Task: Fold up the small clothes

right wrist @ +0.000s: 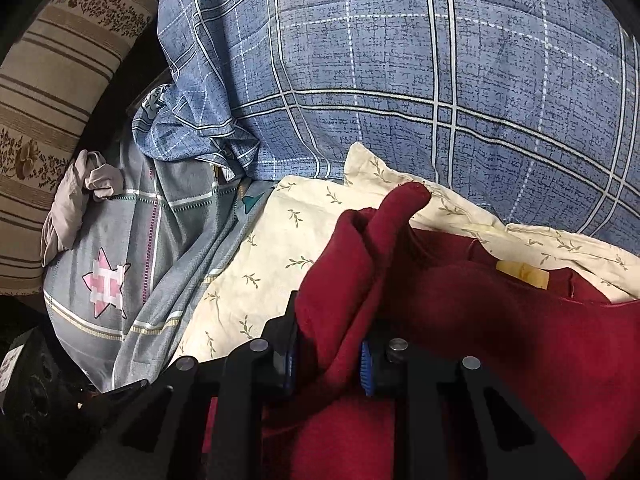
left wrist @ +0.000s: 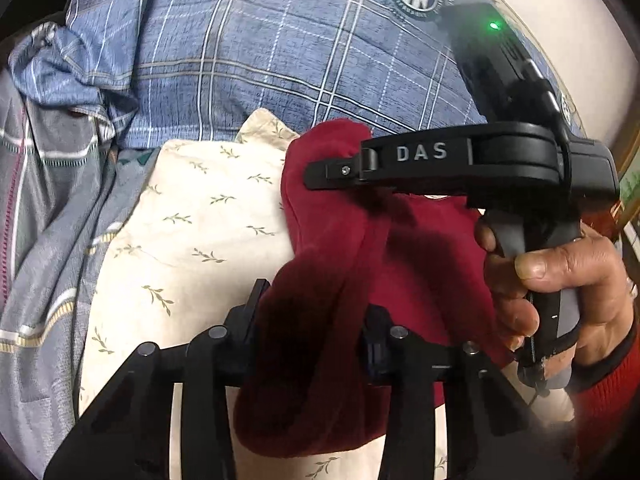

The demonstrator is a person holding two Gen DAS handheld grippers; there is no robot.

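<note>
A dark red garment [left wrist: 332,240] lies bunched on a cream leaf-print cloth [left wrist: 192,240]. My left gripper [left wrist: 312,320] is shut on a thick fold of it, the cloth bulging between the fingers. My right gripper [left wrist: 328,172] reaches in from the right in the left wrist view, its tips pressed into the red cloth. In the right wrist view my right gripper [right wrist: 326,360] is shut on a fold of the red garment [right wrist: 460,312], which rises in a peak ahead of the fingers. A yellow label [right wrist: 522,274] shows inside the garment.
A blue checked quilt [left wrist: 280,48] fills the back of both views. A grey striped sheet [right wrist: 132,248] with a pink star lies to the left, with a beige cloth [right wrist: 68,208] on it. A brown striped cushion [right wrist: 48,80] stands at far left.
</note>
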